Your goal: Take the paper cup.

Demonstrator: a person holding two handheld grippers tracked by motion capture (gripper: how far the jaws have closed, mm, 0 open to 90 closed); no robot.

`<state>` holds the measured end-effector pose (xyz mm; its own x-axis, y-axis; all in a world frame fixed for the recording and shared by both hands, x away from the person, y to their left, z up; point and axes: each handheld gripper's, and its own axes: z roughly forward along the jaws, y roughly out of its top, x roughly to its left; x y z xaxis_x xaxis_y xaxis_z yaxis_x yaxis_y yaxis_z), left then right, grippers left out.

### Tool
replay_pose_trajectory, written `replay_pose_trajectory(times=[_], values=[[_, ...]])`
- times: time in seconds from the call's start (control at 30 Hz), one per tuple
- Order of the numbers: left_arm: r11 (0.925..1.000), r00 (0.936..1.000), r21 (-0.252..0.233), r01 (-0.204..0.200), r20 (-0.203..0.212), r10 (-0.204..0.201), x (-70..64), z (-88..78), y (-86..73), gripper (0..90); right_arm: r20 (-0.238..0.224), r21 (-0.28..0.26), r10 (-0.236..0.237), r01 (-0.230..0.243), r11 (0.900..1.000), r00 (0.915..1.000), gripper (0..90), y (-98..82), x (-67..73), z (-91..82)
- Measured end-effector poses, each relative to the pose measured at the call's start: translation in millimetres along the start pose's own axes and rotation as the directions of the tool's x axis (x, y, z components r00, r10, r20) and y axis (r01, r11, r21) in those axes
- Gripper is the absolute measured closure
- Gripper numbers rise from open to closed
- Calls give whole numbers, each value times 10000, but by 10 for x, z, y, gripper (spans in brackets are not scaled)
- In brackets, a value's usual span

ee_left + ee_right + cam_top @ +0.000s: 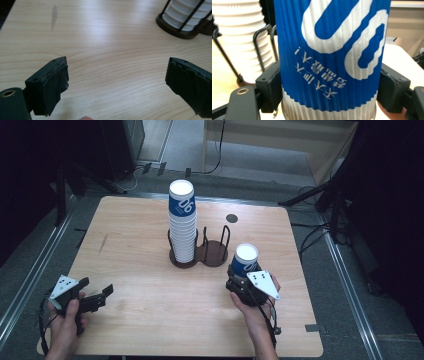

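We see a blue-and-white paper cup (245, 259) pinched between the jaws of the right gripper (239, 279), lower right of centre in the high view, just in front of the dark wire cup holder (214, 251). The cup is upside down: its white base faces up toward the camera, its long axis runs roughly vertical, and in the right gripper view (329, 57) the printed lettering reads inverted, with the two black jaws pressing on its ribbed wall from either side. The left gripper (97, 296) sits at the lower left of the high view, its jaws spread wide with nothing between them; in the left gripper view (117, 82) bare wood lies between the two pads. A tall stack of cups (182, 222) stands in the left ring of the holder, near the middle of the frame, also base up. The table (130, 270) is pale wood with a faint dark smear toward its upper left and a small dark round disc (231, 218) near its far edge. Around it the room is dim, with grey floor, cables and dark stands. The right gripper view gives the cup's corrugated texture, while the high view gives the cup's white base and the whole tabletop.
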<state>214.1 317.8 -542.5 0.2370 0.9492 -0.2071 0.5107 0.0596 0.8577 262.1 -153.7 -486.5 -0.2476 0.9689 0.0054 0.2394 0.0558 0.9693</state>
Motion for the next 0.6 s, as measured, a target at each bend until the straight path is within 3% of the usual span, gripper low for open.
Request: replay_pose_trajectory(times=[0.1, 0.27, 0.6], values=[[10000, 9998, -33, -89, 154, 90, -84, 18, 38, 54, 65, 92, -341, 340, 9994, 9994, 203, -66, 76, 23], [9996, 9971, -33, -298, 705, 299, -269, 51, 131, 54, -18, 308, -523, 523, 9982, 9986, 203, -155, 170, 80], [9954, 9887, 207, -939, 1197, 908, -676, 175, 358, 54, -415, 198, -1158, 1167, 9930, 9924, 202, -243, 352, 107]])
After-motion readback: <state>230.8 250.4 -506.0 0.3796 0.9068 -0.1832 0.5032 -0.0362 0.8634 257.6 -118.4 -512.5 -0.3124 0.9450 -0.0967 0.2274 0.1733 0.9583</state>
